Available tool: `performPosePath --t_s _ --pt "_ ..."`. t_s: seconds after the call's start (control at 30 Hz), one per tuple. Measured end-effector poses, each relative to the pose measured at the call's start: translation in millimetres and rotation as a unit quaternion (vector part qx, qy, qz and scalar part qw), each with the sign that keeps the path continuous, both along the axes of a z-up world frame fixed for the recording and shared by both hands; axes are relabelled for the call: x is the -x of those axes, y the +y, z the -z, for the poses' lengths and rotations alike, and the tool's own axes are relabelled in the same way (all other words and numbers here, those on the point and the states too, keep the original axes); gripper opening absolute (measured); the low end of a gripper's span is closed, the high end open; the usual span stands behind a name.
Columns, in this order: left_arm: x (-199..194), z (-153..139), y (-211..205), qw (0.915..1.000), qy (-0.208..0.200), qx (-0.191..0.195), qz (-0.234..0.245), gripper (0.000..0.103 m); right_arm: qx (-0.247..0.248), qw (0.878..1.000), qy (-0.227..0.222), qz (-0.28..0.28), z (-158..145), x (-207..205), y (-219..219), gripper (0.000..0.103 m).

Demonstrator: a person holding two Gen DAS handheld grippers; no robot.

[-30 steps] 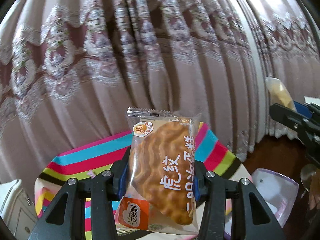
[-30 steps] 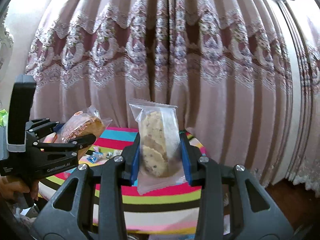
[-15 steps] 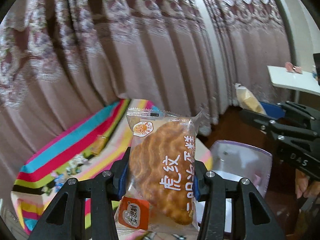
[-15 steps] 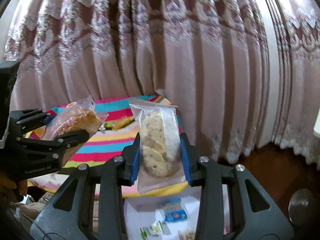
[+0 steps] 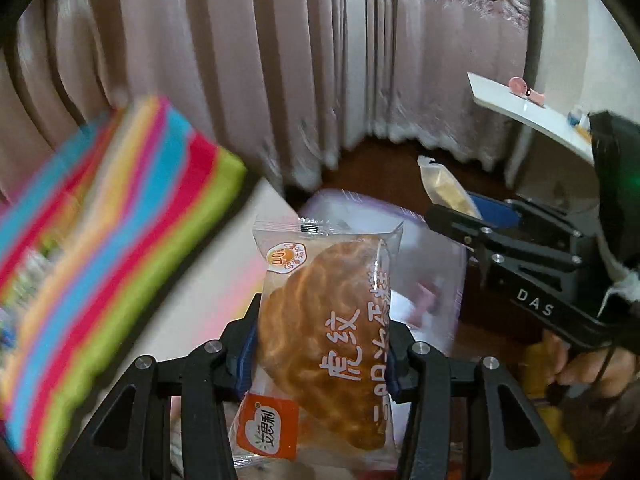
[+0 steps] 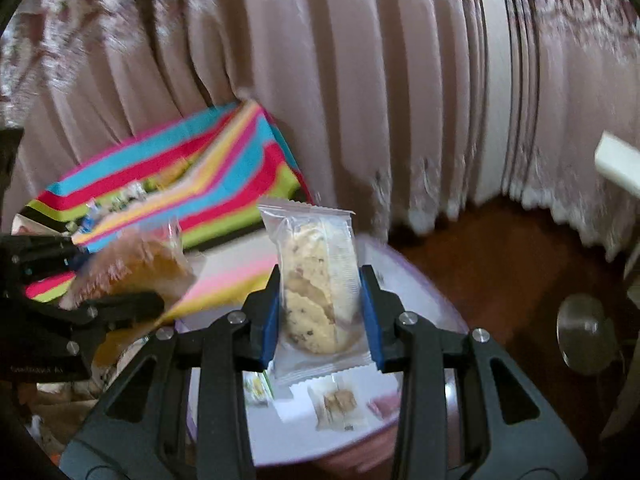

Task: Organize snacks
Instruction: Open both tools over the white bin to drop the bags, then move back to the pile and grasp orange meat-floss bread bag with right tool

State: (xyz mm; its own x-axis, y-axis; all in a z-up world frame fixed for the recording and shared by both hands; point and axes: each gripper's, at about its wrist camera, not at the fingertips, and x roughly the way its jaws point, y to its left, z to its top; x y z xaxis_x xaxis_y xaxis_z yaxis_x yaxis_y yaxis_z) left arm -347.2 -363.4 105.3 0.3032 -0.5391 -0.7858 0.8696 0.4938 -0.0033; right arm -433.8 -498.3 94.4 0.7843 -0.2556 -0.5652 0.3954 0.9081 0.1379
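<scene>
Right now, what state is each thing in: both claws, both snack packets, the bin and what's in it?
Left claw: shut on the waffle cake packet.
Waffle cake packet: sealed, held upright, off the table.
Right claw: shut on the cookie packet.
Cookie packet: sealed, upright, held over the bin.
Bin: open, no lid in view.
Small packets in bin: lying flat on the bottom.
</scene>
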Motion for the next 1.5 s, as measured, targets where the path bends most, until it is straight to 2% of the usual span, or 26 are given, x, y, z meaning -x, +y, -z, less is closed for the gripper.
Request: performPosePath --t_s 0.07,0.17,0.23,0.27,0.3,0.33,0.43,0.53,0.6,0.67,0.73,0.8,0.87,0.97,1.03,1.1,1.2,1.23,1.33,1.37,1.4,1.47,1.5 --pt "-5.5 18.9 -8.1 0.9983 0.053 -0.011 0.020 0.049 -0.011 1.000 0.024 0.004 12.5 -2.4 -4.6 0.040" --pt "-14.9 35.2 -17.4 0.9961 0.082 -0.016 0.029 0.052 -0.019 0.998 0.055 0.007 26.9 -9.1 -8.1 0.044" --pt "-27.3 43.6 -19.3 0.9949 0.098 -0.007 0.023 0.059 -0.022 0.998 0.064 0.012 30.9 -15.0 -9.6 0.058" --pt "-34.6 45.7 -18.1 0.9947 0.102 -0.001 0.010 0.065 -0.022 0.997 0.070 0.016 30.8 -20.1 -9.3 0.070" --pt "-43.0 45.9 -12.8 0.9941 0.108 0.009 -0.004 0.067 -0.019 0.997 0.073 0.019 29.6 -24.9 -7.3 0.078" --pt "-51.6 44.0 -4.1 0.9934 0.110 0.025 -0.017 0.071 -0.014 0.997 0.072 0.018 28.1 -30.2 -4.9 0.078" --pt "-82.4 36.1 24.8 0.9924 0.089 0.056 -0.064 0.082 0.010 0.996 0.086 -0.019 24.9 -62.3 14.2 0.078" --pt "-118.6 31.3 67.7 0.9886 0.041 0.068 -0.128 0.083 0.015 0.992 0.100 -0.069 28.1 -105.7 42.5 0.078" --pt "-146.0 34.0 100.1 0.9816 0.006 0.060 -0.181 0.084 0.009 0.988 0.102 -0.111 30.0 -139.8 65.4 0.078" --pt "-180.0 38.2 138.0 0.9668 -0.028 0.041 -0.251 0.084 0.000 0.984 0.105 -0.147 33.6 -182.3 89.5 0.082" --pt "-213.2 41.2 179.4 0.9414 -0.059 0.016 -0.332 0.084 -0.016 0.979 0.112 -0.169 37.2 -228.3 108.8 0.082" --pt "-245.1 43.6 225.9 0.9058 -0.079 -0.007 -0.416 0.084 -0.041 0.975 0.116 -0.185 39.3 -278.5 124.8 0.083" --pt "-268.1 48.8 267.0 0.8805 -0.081 -0.017 -0.467 0.084 -0.081 0.972 0.119 -0.185 42.9 -335.0 138.3 0.085" --pt "-294.8 60.8 314.8 0.8545 -0.056 -0.033 -0.515 0.084 -0.134 0.969 0.134 -0.161 48.7 -412.8 154.2 0.086" --pt "-302.3 67.1 343.2 0.8407 -0.039 -0.014 -0.540 0.084 -0.165 0.968 0.123 -0.146 47.3 -461.8 163.4 0.086" --pt "-302.4 73.6 365.7 0.8299 -0.023 0.019 -0.557 0.084 -0.181 0.971 0.107 -0.117 43.7 -515.7 173.2 0.086" --pt "-309.3 84.0 386.1 0.8187 0.014 0.053 -0.572 0.084 -0.220 0.968 0.104 -0.065 47.8 -585.4 183.3 0.089" --pt "-307.7 82.2 389.0 0.8172 0.009 0.066 -0.573 0.085 -0.227 0.967 0.108 -0.042 50.4 -604.6 185.1 0.089" --pt "-306.7 81.4 389.9 0.8170 0.019 0.082 -0.570 0.087 -0.235 0.965 0.118 0.007 60.7 -648.8 194.8 0.090" --pt "-306.9 81.0 388.0 0.8195 0.019 0.081 -0.567 0.089 -0.234 0.963 0.131 0.019 67.1 -664.7 200.0 0.094" --pt "-307.6 81.4 388.6 0.8201 0.020 0.081 -0.566 0.089 -0.216 0.967 0.131 0.029 67.2 -673.4 205.5 0.100" --pt "-307.8 81.4 388.3 0.8215 0.022 0.086 -0.563 0.092 -0.166 0.974 0.145 0.044 67.3 -690.8 221.6 0.100" --pt "-306.3 80.0 389.4 0.8218 0.024 0.092 -0.562 0.092 -0.137 0.975 0.171 0.046 71.0 -699.4 230.7 0.101"
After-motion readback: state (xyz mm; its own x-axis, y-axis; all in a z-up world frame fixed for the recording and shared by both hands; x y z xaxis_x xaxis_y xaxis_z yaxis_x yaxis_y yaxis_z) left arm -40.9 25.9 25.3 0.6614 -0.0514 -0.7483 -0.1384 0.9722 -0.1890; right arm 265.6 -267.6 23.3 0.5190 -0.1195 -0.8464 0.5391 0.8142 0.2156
